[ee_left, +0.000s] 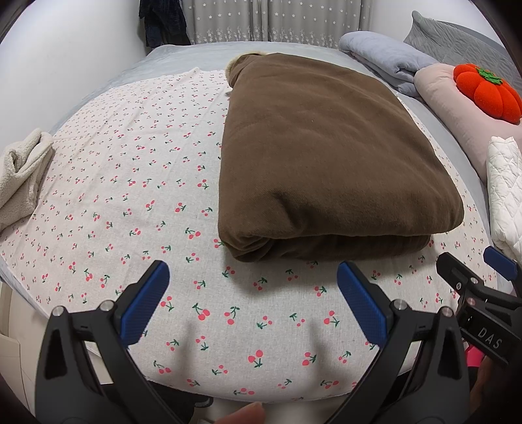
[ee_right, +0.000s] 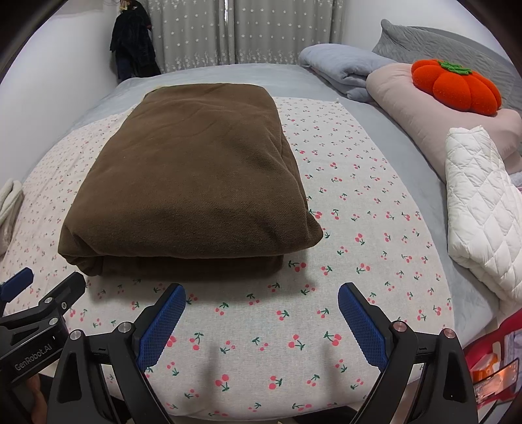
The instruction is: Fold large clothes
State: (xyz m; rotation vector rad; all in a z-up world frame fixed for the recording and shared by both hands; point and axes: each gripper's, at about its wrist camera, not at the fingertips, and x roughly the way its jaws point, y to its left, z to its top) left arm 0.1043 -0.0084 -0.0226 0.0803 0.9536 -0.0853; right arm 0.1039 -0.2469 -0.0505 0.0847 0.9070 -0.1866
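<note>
A large brown garment point(ee_left: 326, 153) lies folded into a thick rectangle on the cherry-print sheet point(ee_left: 130, 195); it also shows in the right wrist view point(ee_right: 192, 182). My left gripper point(ee_left: 253, 280) is open and empty, just short of the garment's near folded edge. My right gripper point(ee_right: 261, 300) is open and empty, also just in front of that edge, over the sheet point(ee_right: 359, 228). Each gripper shows at the side of the other's view: the right one point(ee_left: 473, 277) and the left one point(ee_right: 49, 287).
A cream fleece item point(ee_left: 23, 173) lies at the left. A white quilted piece point(ee_right: 479, 202), pink pillow point(ee_right: 407, 107) with an orange pumpkin cushion point(ee_right: 456, 86), and a grey-blue blanket point(ee_right: 342, 65) lie at the right. Curtains point(ee_right: 244, 29) hang behind the bed.
</note>
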